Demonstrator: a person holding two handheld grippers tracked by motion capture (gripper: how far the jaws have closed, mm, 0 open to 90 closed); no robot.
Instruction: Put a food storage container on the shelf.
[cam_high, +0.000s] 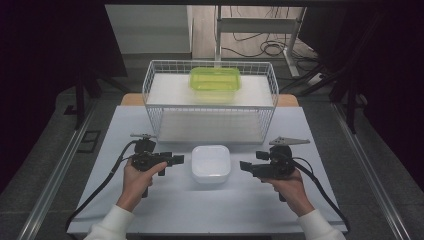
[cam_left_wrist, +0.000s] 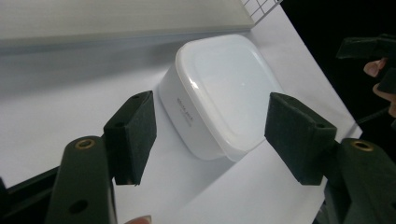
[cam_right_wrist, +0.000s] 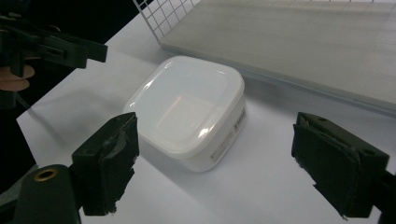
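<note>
A white square container with its lid on sits on the white table, between my two grippers. My left gripper is just left of it, pointing toward it, jaws open and empty. My right gripper faces it from the right, also open and empty. In the left gripper view the container lies beyond the spread pads, which do not touch it. In the right gripper view the container lies ahead of the open jaws, apart from both pads.
Behind the container stands a white wire rack holding white shelf boards. A translucent green lidded box rests on its top shelf. The table's front edge is near the person's sleeves. Dark curtains flank the table.
</note>
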